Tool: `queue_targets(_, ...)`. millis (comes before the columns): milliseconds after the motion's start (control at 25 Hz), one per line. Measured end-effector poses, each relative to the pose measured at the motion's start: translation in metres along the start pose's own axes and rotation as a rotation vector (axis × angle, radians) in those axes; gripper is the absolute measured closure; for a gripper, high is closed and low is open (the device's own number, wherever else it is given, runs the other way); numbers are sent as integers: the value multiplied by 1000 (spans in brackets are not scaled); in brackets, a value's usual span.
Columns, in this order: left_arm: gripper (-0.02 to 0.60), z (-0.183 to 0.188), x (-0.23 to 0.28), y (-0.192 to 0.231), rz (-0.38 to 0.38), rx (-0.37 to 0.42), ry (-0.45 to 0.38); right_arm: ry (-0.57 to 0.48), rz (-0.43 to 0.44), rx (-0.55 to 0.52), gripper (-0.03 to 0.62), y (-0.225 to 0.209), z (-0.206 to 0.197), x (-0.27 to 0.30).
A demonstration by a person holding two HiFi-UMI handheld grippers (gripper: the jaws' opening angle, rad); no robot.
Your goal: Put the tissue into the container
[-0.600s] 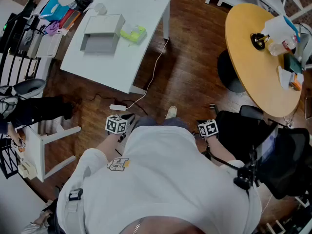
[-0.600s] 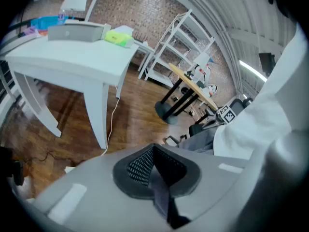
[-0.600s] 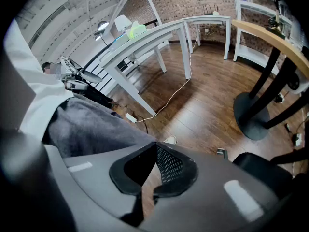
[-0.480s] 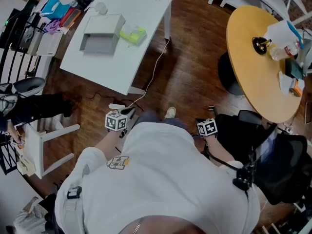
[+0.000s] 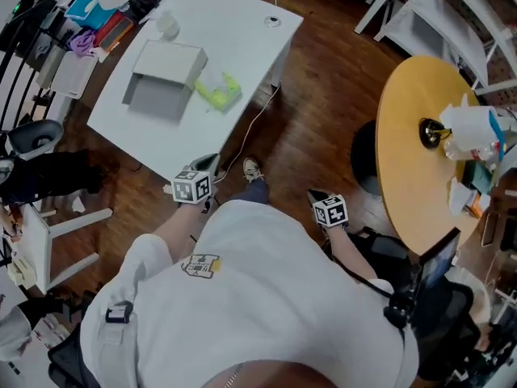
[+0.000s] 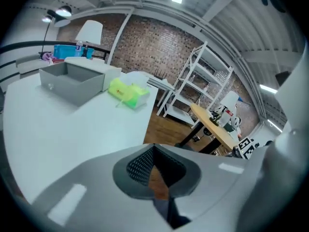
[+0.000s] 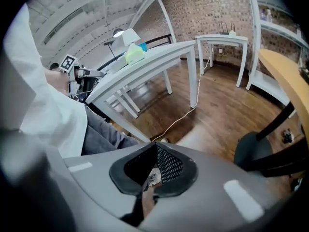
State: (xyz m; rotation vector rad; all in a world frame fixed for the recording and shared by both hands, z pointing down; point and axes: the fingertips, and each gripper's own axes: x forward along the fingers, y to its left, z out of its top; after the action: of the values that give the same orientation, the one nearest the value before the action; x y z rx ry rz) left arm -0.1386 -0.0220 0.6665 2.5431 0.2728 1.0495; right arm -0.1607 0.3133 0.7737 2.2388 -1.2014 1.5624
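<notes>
While the person stands at the desk's corner, the grey container sits toward the middle of the white top, and every place below is given from it. The tissue, in a yellow-green pack, lies on the desk just to the container's right, close beside it but outside it. In the left gripper view the container shows an open top, with the tissue beside it.

The left gripper is held off the desk's edge, well on the person's side of the container. Its claw is closed, pads together, with nothing between them. The right gripper is farther right still, over the wooden floor, well apart from the container. Its claw is also pressed together and empty.

A round wooden table stands far to the container's right.
</notes>
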Motion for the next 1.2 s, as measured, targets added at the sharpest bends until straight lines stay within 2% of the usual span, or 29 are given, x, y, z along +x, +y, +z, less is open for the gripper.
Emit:
queue_targets(120, 578, 29, 21, -4, 11, -43, -17, -2, 6, -103, 594, -23, 64, -1)
queue_targets(240, 578, 61, 39, 0, 18, -61, -51, -50, 25, -234, 594, -30, 155, 8)
queue_targets(480, 578, 88, 51, 19, 72, -82, -82, -162, 147, -586, 594, 17, 333, 31)
queue_targets(640, 578, 95, 60, 28, 155, -134, -99, -164, 256, -790, 594, 38, 416, 53)
queue_targets(720, 578, 99, 65, 31, 198, -147, -97, -147, 323, -878, 594, 47, 445, 67)
queue_targets(880, 578, 100, 78, 28, 271, -143, -65, -98, 438, -1014, 594, 55, 477, 91)
queue_targets(1000, 560, 100, 89, 25, 351, -186, -55, -70, 525, -1105, 594, 61, 496, 102)
queue_targets(1120, 508, 102, 98, 25, 444, -261, -60, -41, 604, -1171, 594, 68, 506, 109)
queue_targets(1200, 437, 104, 104, 26, 507, -298, -66, -30, 649, -1208, 594, 70, 512, 115)
